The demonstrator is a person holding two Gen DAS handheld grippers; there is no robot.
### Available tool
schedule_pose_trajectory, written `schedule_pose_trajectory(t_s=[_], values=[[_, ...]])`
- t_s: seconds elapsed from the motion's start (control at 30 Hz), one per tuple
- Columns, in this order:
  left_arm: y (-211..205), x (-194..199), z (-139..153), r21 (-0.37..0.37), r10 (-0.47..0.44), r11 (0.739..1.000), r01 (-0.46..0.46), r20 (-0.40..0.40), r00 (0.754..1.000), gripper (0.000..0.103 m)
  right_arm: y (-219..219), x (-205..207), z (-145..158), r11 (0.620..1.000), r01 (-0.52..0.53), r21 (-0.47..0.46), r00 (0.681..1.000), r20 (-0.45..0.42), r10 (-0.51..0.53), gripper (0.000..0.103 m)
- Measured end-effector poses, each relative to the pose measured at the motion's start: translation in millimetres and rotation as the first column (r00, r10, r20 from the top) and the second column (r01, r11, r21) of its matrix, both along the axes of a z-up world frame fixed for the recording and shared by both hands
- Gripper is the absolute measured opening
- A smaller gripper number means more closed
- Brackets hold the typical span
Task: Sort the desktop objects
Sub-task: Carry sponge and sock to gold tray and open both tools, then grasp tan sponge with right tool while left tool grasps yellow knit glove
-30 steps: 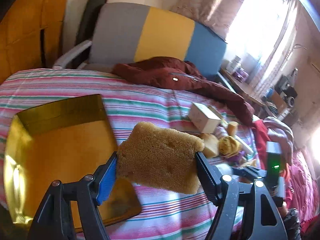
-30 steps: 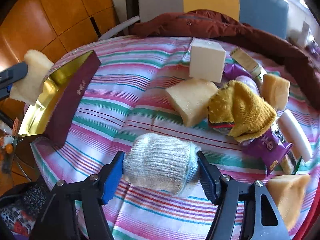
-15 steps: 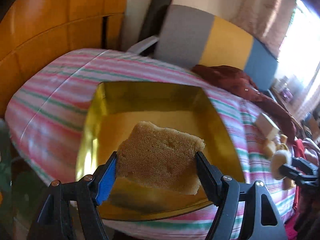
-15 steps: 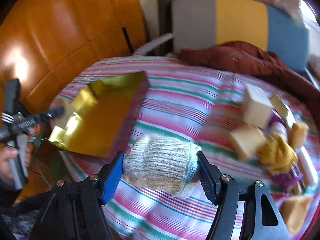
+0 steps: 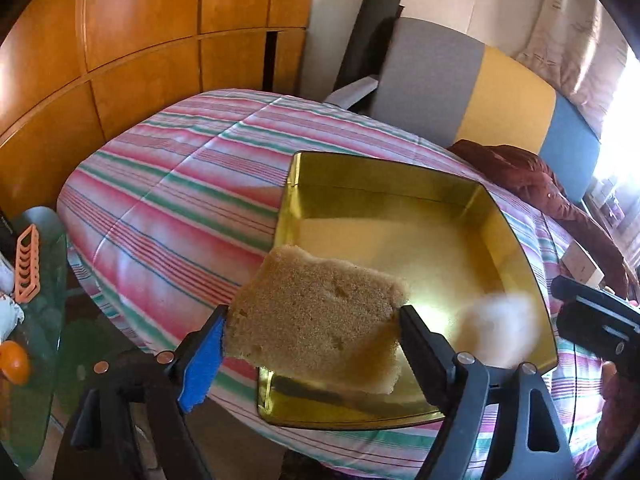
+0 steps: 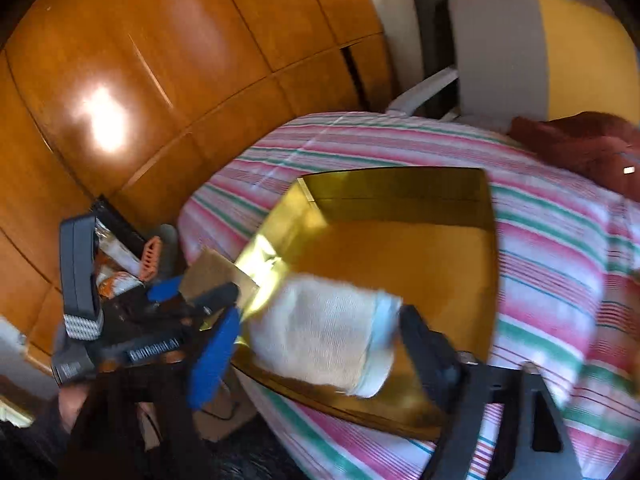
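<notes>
My left gripper (image 5: 312, 332) has a tan sponge (image 5: 320, 320) between its jaws, low over the near-left corner of the gold tray (image 5: 380, 160). The jaws are opening, but both pads still touch the sponge. My right gripper (image 6: 320, 316) hangs over the tray's (image 6: 400, 240) near edge with its jaws opening. A rolled white sock (image 6: 324, 332), blurred, lies between them with a gap on the blue-pad side. In the left wrist view the sock (image 5: 496, 320) is a white blur inside the tray, apart from the right gripper (image 5: 580, 308). The left gripper (image 6: 188, 288) shows at the right wrist view's left.
The tray sits on a striped tablecloth (image 5: 180, 200). Behind it stand a grey, yellow and blue chair (image 5: 460, 80) and a dark red garment (image 5: 532, 176). Wooden wall panels (image 5: 140, 40) are at the left, with a glass side table (image 5: 36, 280) below. A white box (image 5: 580, 264) lies at the right.
Both grippers swung left from the pile of objects to above the gold tray. The right jaws spread wide and the sock came free. The left jaws widened slightly around the sponge.
</notes>
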State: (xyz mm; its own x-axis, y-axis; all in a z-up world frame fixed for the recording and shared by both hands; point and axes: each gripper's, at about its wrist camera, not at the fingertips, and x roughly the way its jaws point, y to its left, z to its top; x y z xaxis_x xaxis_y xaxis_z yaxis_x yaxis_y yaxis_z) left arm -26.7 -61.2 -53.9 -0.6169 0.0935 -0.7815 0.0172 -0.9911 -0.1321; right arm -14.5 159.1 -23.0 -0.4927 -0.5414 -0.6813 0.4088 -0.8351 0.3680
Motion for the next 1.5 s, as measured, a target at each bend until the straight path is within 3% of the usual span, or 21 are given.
schedule_pose_trajectory(t_s=[0.17,0.3,0.5,0.63,0.83,1.03,1.17,1.37,1.5], values=[[-6.9,0.5,-2.5,0.01,0.011,1.0,-0.011,-0.002,1.0,0.085,-6.9,-7.2,-3.9,1.0,0.006,-0.012,1.0,0.021,-0.005,0.103],[-5.0,0.4,-3.1,-0.003,0.007,1.0,-0.007,-0.007,1.0,0.087,-3.9,-3.2,-6.0,0.999,0.035,0.032,0.999,0.019,-0.036,0.103],[4.5,0.4,-6.1,-0.036,-0.024,0.999,0.024,-0.006,1.0,0.089,-2.6,16.1,-2.6,0.985,0.101,0.141,0.994,-0.065,-0.093,0.102],[1.4,3.2,-0.9,-0.007,-0.029,1.0,0.029,-0.022,0.999,0.101,-2.1,22.7,-0.5,0.973,0.138,0.186,0.988,-0.097,-0.122,0.102],[1.9,5.6,-1.0,-0.008,-0.027,1.0,0.027,-0.015,1.0,0.101,-2.4,27.7,0.1,0.961,0.154,0.228,0.983,-0.129,-0.127,0.102],[1.5,10.7,13.3,-0.022,-0.008,1.0,0.007,-0.07,0.998,0.101,-1.3,30.7,-5.3,0.94,0.177,0.291,0.98,-0.138,-0.141,0.102],[3.1,12.0,22.7,-0.022,-0.014,1.0,0.012,-0.092,0.996,0.101,4.0,29.9,-13.2,0.934,0.169,0.314,0.985,-0.081,-0.151,0.103],[13.8,16.5,41.7,-0.013,-0.056,0.998,0.055,-0.131,0.99,0.101,32.2,37.0,-11.3,0.877,0.325,0.354,0.946,-0.141,-0.293,0.103],[25.7,16.3,53.8,0.007,-0.092,0.996,0.094,-0.154,0.984,0.101,63.9,41.0,-7.5,0.799,0.423,0.428,0.906,-0.18,-0.383,0.103]])
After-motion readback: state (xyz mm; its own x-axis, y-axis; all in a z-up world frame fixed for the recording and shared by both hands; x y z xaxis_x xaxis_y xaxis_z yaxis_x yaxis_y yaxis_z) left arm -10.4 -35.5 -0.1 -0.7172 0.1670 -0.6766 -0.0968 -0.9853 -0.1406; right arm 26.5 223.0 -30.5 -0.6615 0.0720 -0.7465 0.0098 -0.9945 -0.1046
